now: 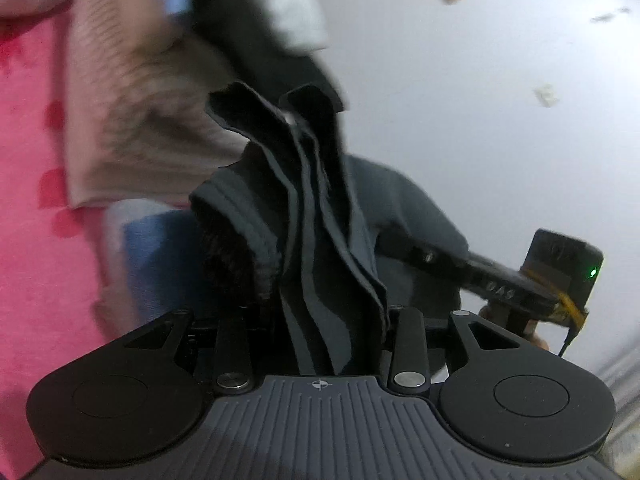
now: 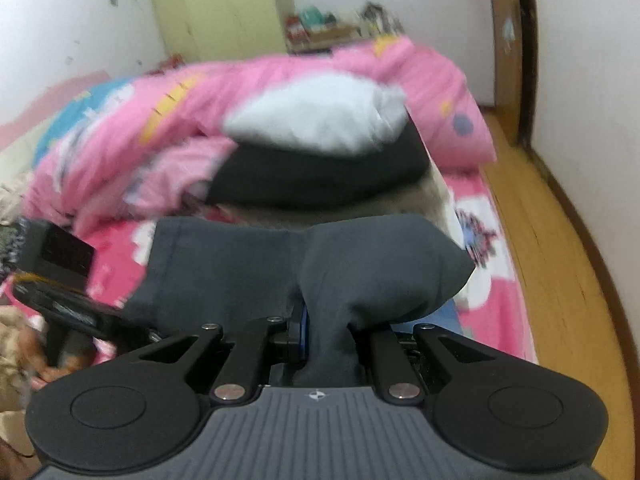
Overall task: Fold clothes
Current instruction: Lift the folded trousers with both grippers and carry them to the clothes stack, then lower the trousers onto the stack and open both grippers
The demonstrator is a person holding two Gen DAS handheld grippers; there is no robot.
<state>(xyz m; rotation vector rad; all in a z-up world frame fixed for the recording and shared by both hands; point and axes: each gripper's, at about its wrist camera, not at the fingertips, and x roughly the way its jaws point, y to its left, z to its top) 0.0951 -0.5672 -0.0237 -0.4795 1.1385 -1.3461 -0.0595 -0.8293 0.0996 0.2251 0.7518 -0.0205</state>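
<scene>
The dark grey garment (image 2: 248, 264) hangs bunched between my two claws above the pink bed sheet (image 2: 480, 248). My right claw (image 2: 328, 344) is clenched on a gathered wad of it, and my left claw (image 1: 328, 312) grips several stacked layers of its edge. Beyond the garment, on the same bed, lie a black and white pile of clothes (image 2: 320, 152) and a pink quilt (image 2: 280, 76).

Home bedroom: bed with pink quilt (image 2: 360, 80), pale wardrobe (image 2: 224, 12), wood floor (image 2: 552, 240).
</scene>
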